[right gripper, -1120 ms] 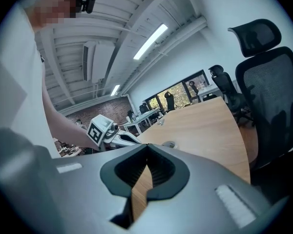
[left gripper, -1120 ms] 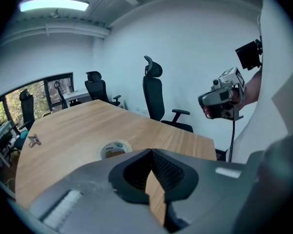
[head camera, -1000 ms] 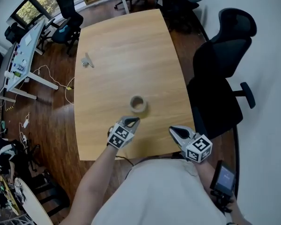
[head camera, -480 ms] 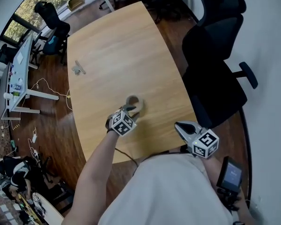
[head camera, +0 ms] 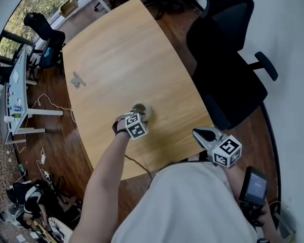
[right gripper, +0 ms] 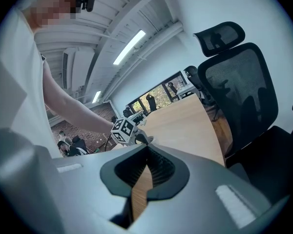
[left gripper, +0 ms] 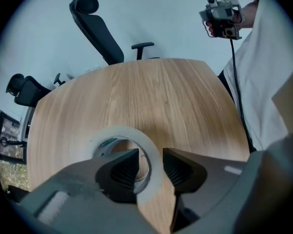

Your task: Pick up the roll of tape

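The left tongs, just opened and released astride the wall of the roll of tape, may skid it across the table if they clench crookedly; the right tongs are clenched, empty.

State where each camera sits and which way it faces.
Head view: on the head, steeply down at the table; torso, left gripper, right gripper show.
Left gripper view: on it, down at the roll of tape; jaws, just opening, straddle its wall.
Right gripper view: on it, across the table toward the chair; jaws together.
Head and left gripper views share the roll of tape.
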`<state>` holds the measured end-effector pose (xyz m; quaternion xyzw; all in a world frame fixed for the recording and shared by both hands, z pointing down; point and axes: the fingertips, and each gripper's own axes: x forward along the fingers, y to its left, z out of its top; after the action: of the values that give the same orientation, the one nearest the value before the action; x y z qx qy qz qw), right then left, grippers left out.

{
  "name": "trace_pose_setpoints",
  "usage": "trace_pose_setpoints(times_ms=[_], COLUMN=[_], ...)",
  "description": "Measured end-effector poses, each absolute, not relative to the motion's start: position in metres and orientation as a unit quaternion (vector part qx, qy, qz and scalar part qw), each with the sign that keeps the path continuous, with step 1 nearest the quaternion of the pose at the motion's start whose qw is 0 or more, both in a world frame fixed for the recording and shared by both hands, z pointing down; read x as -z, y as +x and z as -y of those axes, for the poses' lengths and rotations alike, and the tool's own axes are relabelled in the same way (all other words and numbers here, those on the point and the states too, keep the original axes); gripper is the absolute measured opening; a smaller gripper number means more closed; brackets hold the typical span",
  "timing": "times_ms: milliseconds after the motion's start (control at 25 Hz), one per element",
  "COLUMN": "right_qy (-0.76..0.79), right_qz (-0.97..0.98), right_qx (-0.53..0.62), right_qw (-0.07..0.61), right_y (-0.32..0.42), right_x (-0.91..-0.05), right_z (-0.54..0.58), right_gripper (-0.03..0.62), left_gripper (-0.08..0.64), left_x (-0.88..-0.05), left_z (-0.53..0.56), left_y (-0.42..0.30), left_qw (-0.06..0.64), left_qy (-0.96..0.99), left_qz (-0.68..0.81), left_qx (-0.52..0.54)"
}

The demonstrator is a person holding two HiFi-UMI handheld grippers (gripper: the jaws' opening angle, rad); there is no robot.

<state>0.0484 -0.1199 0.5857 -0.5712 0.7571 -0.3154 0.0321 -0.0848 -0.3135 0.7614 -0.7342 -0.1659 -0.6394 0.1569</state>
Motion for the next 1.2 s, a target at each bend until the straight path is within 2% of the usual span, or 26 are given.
trace_pose_setpoints(times_ms=[120,280,600,960,1200], right_qy=[-0.576,-0.582,-0.579,-0.560,-0.528], right_qz=[-0.752,-0.746,-0.745,-0.766,-0.792], right_qx=[0.319,0.323,0.329,0.313,0.305], right_qw=[0.033,0.037,0.041,0.034,0.034], right_y=[0.055,0.064,0.076,0.069,0.080], right_x=[-0.585,-0.590,-0.590,-0.584,-0.577], right_z=[0.115,0.113,0.104,0.114,0.114], right_gripper=[0.006,0.006,0.006,0.006,0.006], left_gripper=[0.164,0.129,0.117,0.104,0.104], left_x=[-0.768,-0.781,-0.776,-0.758,-0.729], left_z=[0.309,0.313,0.307,0.286,0.255], left_y=[-0.087,-0.089,-0.089,-0.106,-0.086], left_qw=[0.171,0.187,0.183,0.114,0.059], left_qy=[-0.706,-0.684,-0.685,-0.761,-0.815], left_qz=[0.184,0.187,0.170,0.097,0.019], left_qx=[0.662,0.680,0.684,0.631,0.577])
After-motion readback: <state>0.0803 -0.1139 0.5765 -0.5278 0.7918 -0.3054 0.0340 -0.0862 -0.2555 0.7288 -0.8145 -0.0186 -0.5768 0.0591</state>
